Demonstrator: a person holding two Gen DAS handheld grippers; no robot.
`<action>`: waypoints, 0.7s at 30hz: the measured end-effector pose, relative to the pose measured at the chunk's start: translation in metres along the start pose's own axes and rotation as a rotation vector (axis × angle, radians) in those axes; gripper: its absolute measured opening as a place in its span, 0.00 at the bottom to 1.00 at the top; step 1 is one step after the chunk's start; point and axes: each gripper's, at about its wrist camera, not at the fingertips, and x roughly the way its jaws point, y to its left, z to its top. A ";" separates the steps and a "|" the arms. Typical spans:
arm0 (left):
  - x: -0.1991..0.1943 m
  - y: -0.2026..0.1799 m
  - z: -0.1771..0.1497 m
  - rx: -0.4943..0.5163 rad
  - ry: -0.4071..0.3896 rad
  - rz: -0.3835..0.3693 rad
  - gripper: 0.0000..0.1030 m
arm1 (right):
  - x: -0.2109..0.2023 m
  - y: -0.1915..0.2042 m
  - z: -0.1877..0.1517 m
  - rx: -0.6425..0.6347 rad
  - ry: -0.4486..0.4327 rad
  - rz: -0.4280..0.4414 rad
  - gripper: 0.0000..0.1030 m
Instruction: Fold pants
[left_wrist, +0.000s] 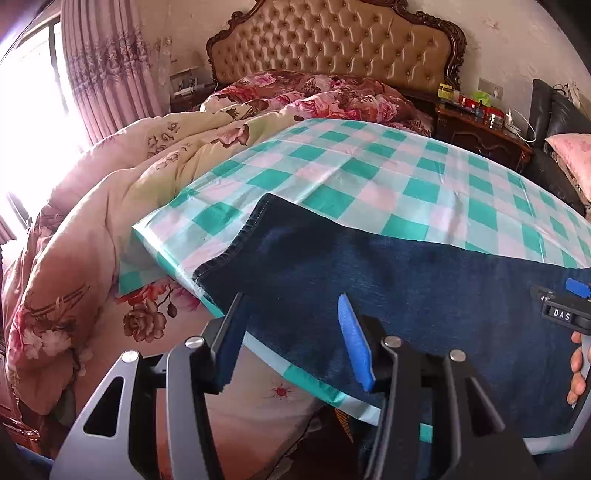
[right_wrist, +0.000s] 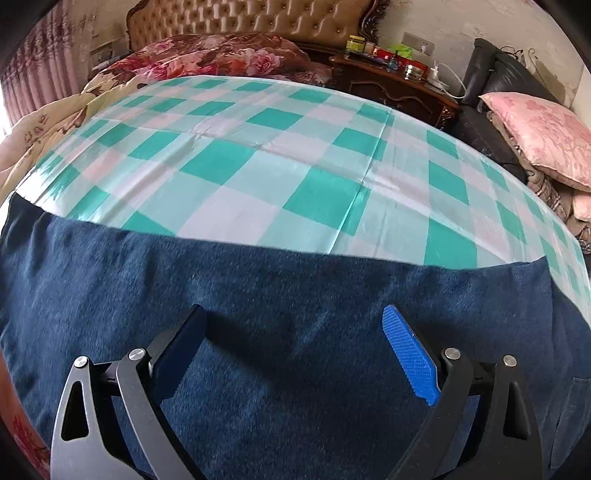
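The pants are lying flat along the near edge of the checked cloth, ready for folding. The left gripper and right gripper are hovering above them with jaws apart, holding nothing.

Support: bed with tufted headboard.
Directly on bed: floral quilts, bunched between headboard and board; checked board, teal and white, flat.
On checked board: dark blue pants, spread flat along the edge farthest from headboard, hem toward the quilts.
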 end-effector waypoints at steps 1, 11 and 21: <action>0.001 0.001 0.000 0.000 0.001 0.001 0.50 | -0.007 -0.001 0.001 0.010 -0.026 -0.008 0.89; 0.004 0.002 -0.003 0.005 0.007 -0.004 0.55 | -0.076 0.029 -0.036 -0.074 -0.077 0.132 0.89; 0.007 -0.009 -0.003 0.028 0.009 -0.012 0.61 | -0.057 0.030 -0.080 -0.095 0.039 0.120 0.71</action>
